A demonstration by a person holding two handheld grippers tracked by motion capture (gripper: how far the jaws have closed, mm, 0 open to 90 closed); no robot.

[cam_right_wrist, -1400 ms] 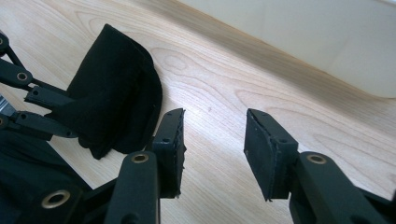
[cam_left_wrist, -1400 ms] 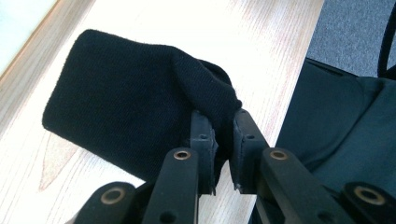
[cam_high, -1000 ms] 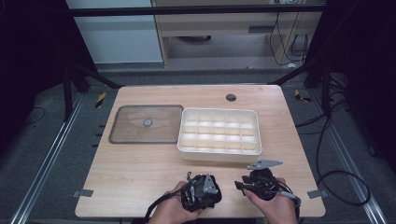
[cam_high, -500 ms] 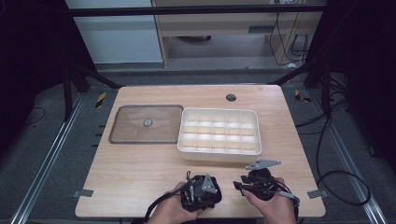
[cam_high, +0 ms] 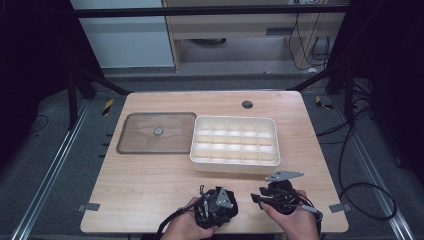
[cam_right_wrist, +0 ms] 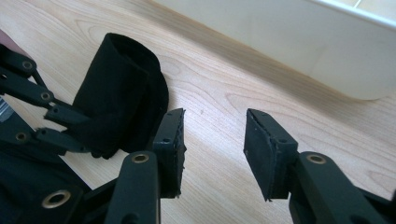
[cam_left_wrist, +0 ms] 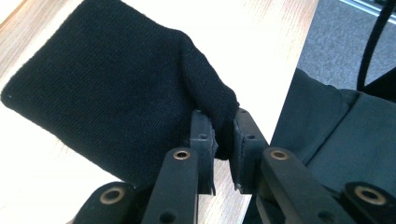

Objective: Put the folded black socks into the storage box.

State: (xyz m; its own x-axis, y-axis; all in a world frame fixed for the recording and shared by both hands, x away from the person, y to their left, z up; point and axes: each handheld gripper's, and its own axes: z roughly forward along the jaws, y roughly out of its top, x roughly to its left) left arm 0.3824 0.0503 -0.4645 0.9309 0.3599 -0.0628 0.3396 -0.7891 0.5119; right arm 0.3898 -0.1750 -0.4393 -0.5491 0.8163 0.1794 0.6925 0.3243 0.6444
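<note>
A black folded cloth (cam_left_wrist: pixel 116 93) lies low over the wooden table (cam_high: pixel 150 190) near its front edge. My left gripper (cam_left_wrist: pixel 223 126) is shut on one corner of the cloth, pinching it between the pads. In the high view the left gripper (cam_high: pixel 218 204) sits at the front centre, held by a hand. My right gripper (cam_right_wrist: pixel 212 126) stands open just beside the cloth (cam_right_wrist: pixel 121 107), with bare wood between its jaws. It touches nothing. In the high view the right gripper (cam_high: pixel 260 196) points left toward the other one.
A white compartment tray (cam_high: pixel 235 166) stands mid-table, just beyond the grippers; its wall (cam_right_wrist: pixel 327 51) is close to the right gripper. A clear lid with a knob (cam_high: pixel 157 132) lies to the tray's left. A cable hole (cam_high: pixel 247 104) is at the back.
</note>
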